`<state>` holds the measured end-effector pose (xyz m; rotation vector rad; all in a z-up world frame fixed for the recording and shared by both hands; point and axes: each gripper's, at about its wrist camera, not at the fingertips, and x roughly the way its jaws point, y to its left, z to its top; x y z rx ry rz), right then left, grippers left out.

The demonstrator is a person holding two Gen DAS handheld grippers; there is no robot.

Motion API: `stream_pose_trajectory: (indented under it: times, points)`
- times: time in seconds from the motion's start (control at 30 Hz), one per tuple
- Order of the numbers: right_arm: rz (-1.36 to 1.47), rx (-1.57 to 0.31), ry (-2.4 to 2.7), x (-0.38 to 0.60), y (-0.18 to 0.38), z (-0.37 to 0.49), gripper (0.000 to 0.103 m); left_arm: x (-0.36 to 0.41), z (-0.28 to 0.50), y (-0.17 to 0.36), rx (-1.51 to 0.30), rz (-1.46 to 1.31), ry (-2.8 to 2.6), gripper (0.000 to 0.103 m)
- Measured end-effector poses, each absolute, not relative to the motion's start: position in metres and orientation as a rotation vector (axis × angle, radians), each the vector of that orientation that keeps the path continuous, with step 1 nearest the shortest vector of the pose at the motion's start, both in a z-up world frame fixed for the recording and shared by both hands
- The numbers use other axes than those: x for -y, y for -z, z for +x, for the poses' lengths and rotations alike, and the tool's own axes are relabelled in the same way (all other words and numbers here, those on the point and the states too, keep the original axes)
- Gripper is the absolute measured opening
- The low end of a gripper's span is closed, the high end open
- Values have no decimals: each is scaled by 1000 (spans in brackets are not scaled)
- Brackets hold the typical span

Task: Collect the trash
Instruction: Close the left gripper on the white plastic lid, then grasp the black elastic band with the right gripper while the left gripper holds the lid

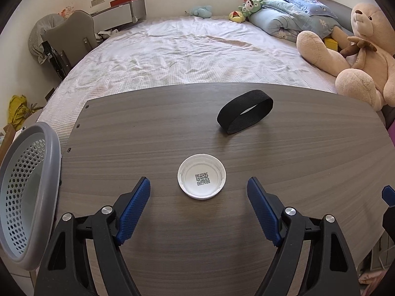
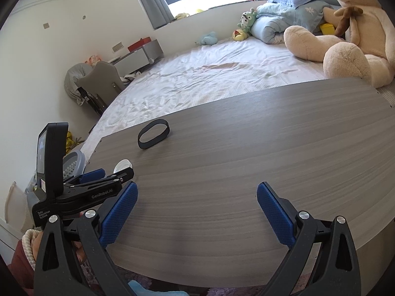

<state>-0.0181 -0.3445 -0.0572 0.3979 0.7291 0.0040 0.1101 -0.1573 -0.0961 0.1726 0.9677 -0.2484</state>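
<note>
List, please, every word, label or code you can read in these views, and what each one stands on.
"GenRobot.AI": on the left gripper body.
"Data Acquisition System": small print on the same body, near its rear.
QR code, no readable words: inside the white lid.
Small label on the gripper's upright screen unit: too blurred to read.

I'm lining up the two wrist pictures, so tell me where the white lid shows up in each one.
Left wrist: the white lid lies bottom centre on the table, open side up, ahead of the open left gripper.
Right wrist: the white lid peeks out far left, partly hidden behind the left gripper.
Shared landmark: the black band, beyond the lid.
</note>
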Motion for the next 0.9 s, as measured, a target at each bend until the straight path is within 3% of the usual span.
stream_pose_trajectory:
  times: [0.17,0.43,0.53,0.9]
  points:
    - [402,-735,-7,343,59,-15,96,158,116,99,-969,169,241,77]
    - [406,-738,7,345,59,-13,96,161,120,102,-970,165,257,57]
    - [405,-739,10,346,59,-10,96,163,118,101,-961,170,274,41]
    - [356,-737,-32,337,55,11,96,139,115,91,-942,125,247,39]
